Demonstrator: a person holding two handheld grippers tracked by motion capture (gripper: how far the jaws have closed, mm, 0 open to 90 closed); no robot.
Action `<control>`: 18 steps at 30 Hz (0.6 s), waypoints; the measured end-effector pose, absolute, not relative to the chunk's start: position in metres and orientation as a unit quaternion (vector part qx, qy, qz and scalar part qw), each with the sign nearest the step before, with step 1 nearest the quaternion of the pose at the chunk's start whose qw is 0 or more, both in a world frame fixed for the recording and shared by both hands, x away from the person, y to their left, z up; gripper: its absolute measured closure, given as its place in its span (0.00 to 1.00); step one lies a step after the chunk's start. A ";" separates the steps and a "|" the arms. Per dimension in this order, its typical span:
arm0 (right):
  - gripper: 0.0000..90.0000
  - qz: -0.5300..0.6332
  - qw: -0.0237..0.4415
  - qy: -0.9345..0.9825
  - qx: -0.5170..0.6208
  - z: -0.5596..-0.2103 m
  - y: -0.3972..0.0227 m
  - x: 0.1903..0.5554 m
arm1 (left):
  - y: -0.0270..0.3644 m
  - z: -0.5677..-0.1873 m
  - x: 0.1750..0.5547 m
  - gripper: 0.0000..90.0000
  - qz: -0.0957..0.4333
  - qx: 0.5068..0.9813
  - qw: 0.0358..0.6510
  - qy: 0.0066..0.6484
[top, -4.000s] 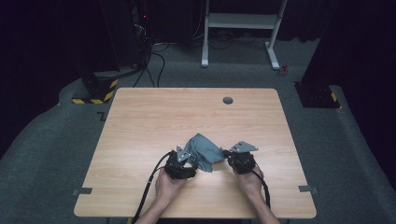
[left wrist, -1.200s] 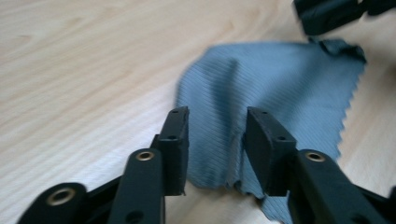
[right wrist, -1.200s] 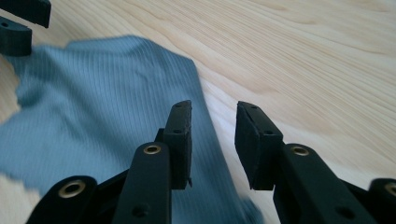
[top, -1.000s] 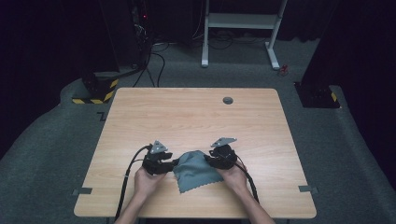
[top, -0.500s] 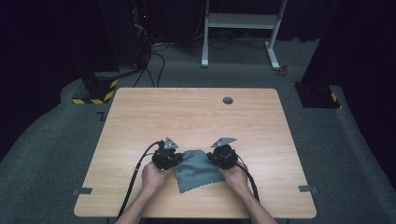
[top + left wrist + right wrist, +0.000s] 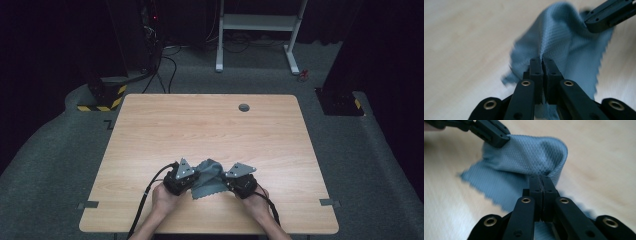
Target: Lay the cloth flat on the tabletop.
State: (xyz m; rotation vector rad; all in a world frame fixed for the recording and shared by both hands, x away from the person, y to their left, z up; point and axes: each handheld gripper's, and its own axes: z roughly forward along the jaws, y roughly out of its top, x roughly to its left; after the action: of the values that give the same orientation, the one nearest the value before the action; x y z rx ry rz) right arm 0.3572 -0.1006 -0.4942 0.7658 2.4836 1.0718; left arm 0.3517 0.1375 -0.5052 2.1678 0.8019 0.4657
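A grey-blue woven cloth (image 6: 209, 181) with a zigzag-cut edge lies near the front of the wooden table (image 6: 210, 130), bunched up between the two grippers. My left gripper (image 6: 192, 176) is shut on the cloth's left side, where the cloth (image 6: 564, 42) rises in a ridge from its jaws. My right gripper (image 6: 227, 179) is shut on the right side, and the cloth (image 6: 524, 155) arches over in a fold ahead of it. In the left gripper view the other gripper's jaws show at top right, on the cloth's far corner. A hand holds each gripper from the front edge.
A round dark grommet (image 6: 244, 107) sits in the table near its far edge. Behind the table stand a white frame (image 6: 260, 30) and dark equipment with cables (image 6: 150, 65) on the floor.
The two grippers have come closer together with the cloth between them. The cloth, spread fairly flat half a second ago, now bunches up into a raised fold.
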 end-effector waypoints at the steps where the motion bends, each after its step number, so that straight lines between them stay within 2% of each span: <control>1: 0.99 0.370 0.159 0.876 0.266 -0.500 -0.100 0.355 | 0.139 -0.509 0.351 0.95 0.174 0.851 0.382 0.316; 6: 0.91 0.364 0.140 0.884 0.258 -0.508 -0.101 0.351 | 0.142 -0.512 0.348 0.89 0.156 0.855 0.381 0.315; 10: 0.87 0.383 0.143 0.874 0.261 -0.499 -0.108 0.348 | 0.148 -0.503 0.347 0.75 0.162 0.842 0.400 0.325; 13: 0.87 0.409 0.160 0.853 0.280 -0.483 -0.123 0.353 | 0.160 -0.493 0.355 0.68 0.160 0.814 0.424 0.364; 18: 0.85 0.379 0.171 0.845 0.337 -0.487 -0.133 0.378 | 0.160 -0.496 0.374 0.64 0.150 0.803 0.405 0.412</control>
State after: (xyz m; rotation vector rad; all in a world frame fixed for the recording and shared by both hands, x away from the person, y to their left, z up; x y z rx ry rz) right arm 0.3775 -0.1327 -0.4870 0.9569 2.3991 1.0768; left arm 0.3737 0.1598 -0.4955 2.0265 1.0388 0.3781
